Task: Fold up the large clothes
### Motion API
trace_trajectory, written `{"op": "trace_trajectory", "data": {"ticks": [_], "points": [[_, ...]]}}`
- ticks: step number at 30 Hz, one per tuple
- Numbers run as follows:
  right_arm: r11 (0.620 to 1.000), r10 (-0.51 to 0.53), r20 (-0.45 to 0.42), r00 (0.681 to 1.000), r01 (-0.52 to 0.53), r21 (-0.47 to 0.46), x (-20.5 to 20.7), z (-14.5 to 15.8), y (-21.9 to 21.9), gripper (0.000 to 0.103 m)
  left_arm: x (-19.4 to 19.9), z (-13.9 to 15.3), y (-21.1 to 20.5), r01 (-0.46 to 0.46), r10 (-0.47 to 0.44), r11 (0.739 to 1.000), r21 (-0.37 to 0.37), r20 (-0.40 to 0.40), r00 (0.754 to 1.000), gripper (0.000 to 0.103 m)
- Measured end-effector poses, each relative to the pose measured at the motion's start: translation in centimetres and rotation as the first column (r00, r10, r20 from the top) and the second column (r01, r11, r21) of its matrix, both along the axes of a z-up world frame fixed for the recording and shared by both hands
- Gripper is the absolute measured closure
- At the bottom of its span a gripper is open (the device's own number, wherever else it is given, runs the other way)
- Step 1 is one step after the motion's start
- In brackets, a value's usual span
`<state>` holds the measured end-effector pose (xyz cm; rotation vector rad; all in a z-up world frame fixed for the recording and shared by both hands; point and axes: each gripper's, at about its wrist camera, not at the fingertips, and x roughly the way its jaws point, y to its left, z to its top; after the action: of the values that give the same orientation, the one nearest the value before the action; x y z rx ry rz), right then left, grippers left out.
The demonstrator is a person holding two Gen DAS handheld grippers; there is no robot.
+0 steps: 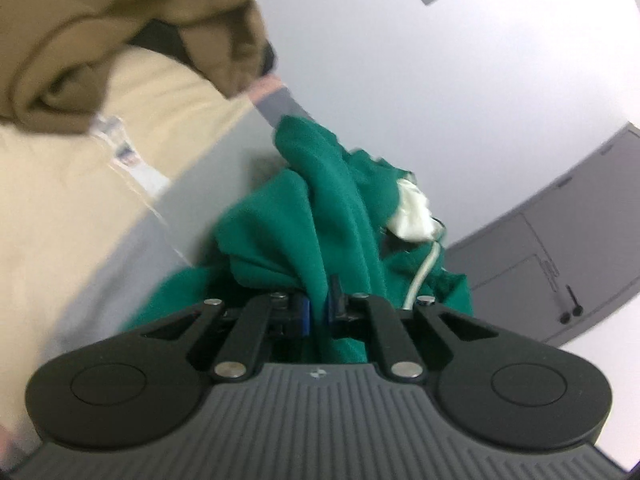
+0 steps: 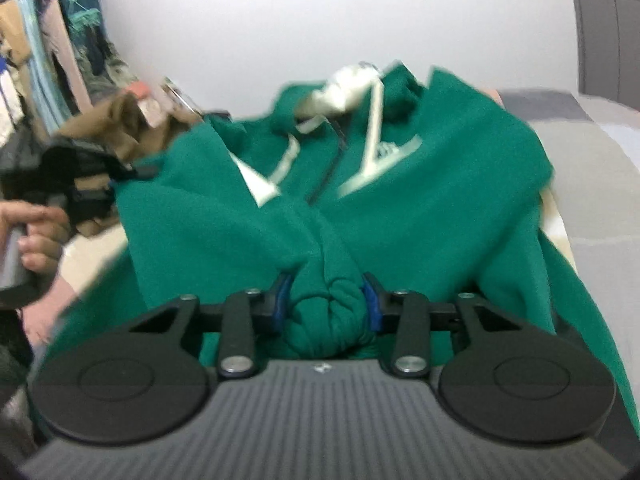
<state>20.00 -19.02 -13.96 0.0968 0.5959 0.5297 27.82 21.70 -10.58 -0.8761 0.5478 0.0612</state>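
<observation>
Holding: I had both of my hand-held grippers clenched on one large green fleece hooded sweatshirt (image 2: pixel 420 184), which lay spread over a pale cream and grey bed surface (image 2: pixel 600 184) in front of me.
Left gripper: my left gripper (image 1: pixel 318 310) had its blue-padded fingers nearly together, pinching a thin fold of the green fabric that rose straight ahead of it.
Right gripper: my right gripper (image 2: pixel 326 306) stood partly apart, its blue pads (image 2: pixel 370 304) pressed on either side of a thick bunched roll of the same cloth, likely the hem or a gathered edge.
Garment position: in the right wrist view the sweatshirt ran away from my right gripper, hem nearest me, white-lined hood (image 2: pixel 344 88) and white drawcords (image 2: pixel 376 120) at the far end near the white wall (image 2: pixel 400 20).
Long axis: it pointed roughly straight ahead from the right gripper, along the dark front zip (image 2: pixel 328 168).
Left hand placement: my left hand (image 2: pixel 32 236) and its gripper showed at the left edge of the right wrist view, at the garment's left side, well apart from the right gripper.
Nearer hand: I judged the right gripper nearer the hem, the left nearer the side or sleeve.
Other cloth: a brown crumpled garment (image 1: pixel 120 40) lay beyond, to the left, apart from the green one.
Coming move: I judged the fold would turn on carrying the gripped edges along that axis.
</observation>
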Motion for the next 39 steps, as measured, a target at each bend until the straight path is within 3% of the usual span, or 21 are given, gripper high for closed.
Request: {"op": "trace_trajectory", "data": {"ticks": [4, 11, 19, 24, 26, 28, 31, 33, 39], "points": [[0.999, 0.044, 0.05, 0.998, -0.044, 0.008, -0.3, 1.1, 1.8, 0.063, 0.3, -1.1, 1.7, -0.049, 0.051, 0.998, 0.03, -0.093, 0.994, 0.094], [0.994, 0.085, -0.048, 0.995, -0.088, -0.066, 1.3, -2.6, 4.3, 0.062, 0.6, -4.2, 2.1, -0.056, 0.076, 0.992, 0.113, -0.184, 0.98, 0.093], [0.995, 0.08, -0.065, 0.995, -0.083, -0.049, 1.5, -3.3, 3.9, 0.059, 0.0, -2.3, -0.5, -0.038, 0.089, 0.963, 0.267, -0.181, 0.979, 0.086], [0.998, 0.058, -0.055, 0.997, -0.059, -0.026, 0.9, -2.6, 3.3, 0.056, -1.4, 0.0, -2.7, -0.013, 0.067, 0.934, 0.357, -0.139, 0.988, 0.056], [0.998, 0.045, -0.031, 0.999, -0.046, -0.035, 0.5, -2.2, 3.2, 0.04, -2.1, 0.9, -3.8, -0.01, 0.062, 0.91, 0.414, -0.113, 0.992, 0.054], [0.999, 0.027, 0.002, 1.0, -0.027, -0.045, -0.1, -1.7, 3.0, 0.03, -2.8, 1.8, -5.0, -0.004, 0.05, 0.888, 0.461, -0.086, 0.995, 0.051], [1.0, 0.018, 0.031, 0.999, -0.017, -0.019, -0.6, -0.9, 2.6, 0.03, -3.9, 3.0, -7.0, 0.026, -0.005, 0.864, 0.503, -0.043, 0.999, 0.048], [1.0, 0.016, 0.045, 0.999, -0.016, 0.002, -1.0, -0.5, 2.6, 0.03, -4.7, 3.5, -8.4, 0.065, -0.064, 0.864, 0.5, -0.02, 0.998, 0.048], [1.0, 0.029, 0.076, 0.997, -0.028, -0.009, -1.7, 0.1, 3.4, 0.035, -4.8, 2.6, -12.3, 0.184, -0.197, 0.837, 0.516, -0.03, 0.98, 0.047]]}}
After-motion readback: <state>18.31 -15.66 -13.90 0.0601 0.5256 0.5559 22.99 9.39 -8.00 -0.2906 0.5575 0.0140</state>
